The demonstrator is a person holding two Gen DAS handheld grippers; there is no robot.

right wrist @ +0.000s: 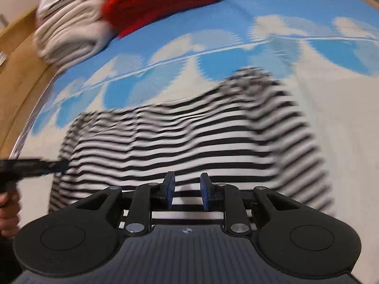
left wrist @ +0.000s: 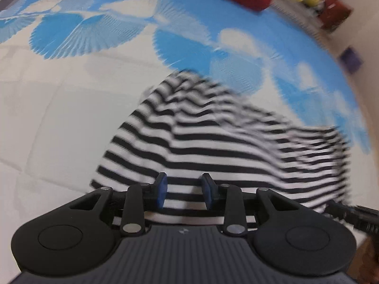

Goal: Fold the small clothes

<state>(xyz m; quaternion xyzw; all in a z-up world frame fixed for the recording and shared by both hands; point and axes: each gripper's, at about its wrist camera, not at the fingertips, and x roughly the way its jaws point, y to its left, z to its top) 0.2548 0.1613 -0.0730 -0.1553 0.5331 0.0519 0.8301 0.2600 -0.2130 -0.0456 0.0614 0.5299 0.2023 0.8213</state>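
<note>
Black-and-white striped top (left wrist: pixel 213 142) lies spread on the surface (left wrist: pixel 47 130), which carries a blue-and-white cloth with fan shapes. In the left wrist view the top fills the middle and runs toward 3 o'clock; the left tool (left wrist: pixel 184 190) sits at its near hem, blue pads apart with striped cloth showing in the gap. Whether the pads touch the cloth I cannot tell. In the right wrist view the right tool (right wrist: pixel 187 190) stands the same way at the near edge of the top (right wrist: pixel 189 142), pads apart, no clear grip seen. The left tool's dark tip (right wrist: pixel 35 165) shows at 9 o'clock by the top's edge. A red cloth (right wrist: pixel 165 2) lies at 12 o'clock, with a cream folded pile (right wrist: pixel 68 35) beside it at 10 o'clock. Both views are blurred.
</note>
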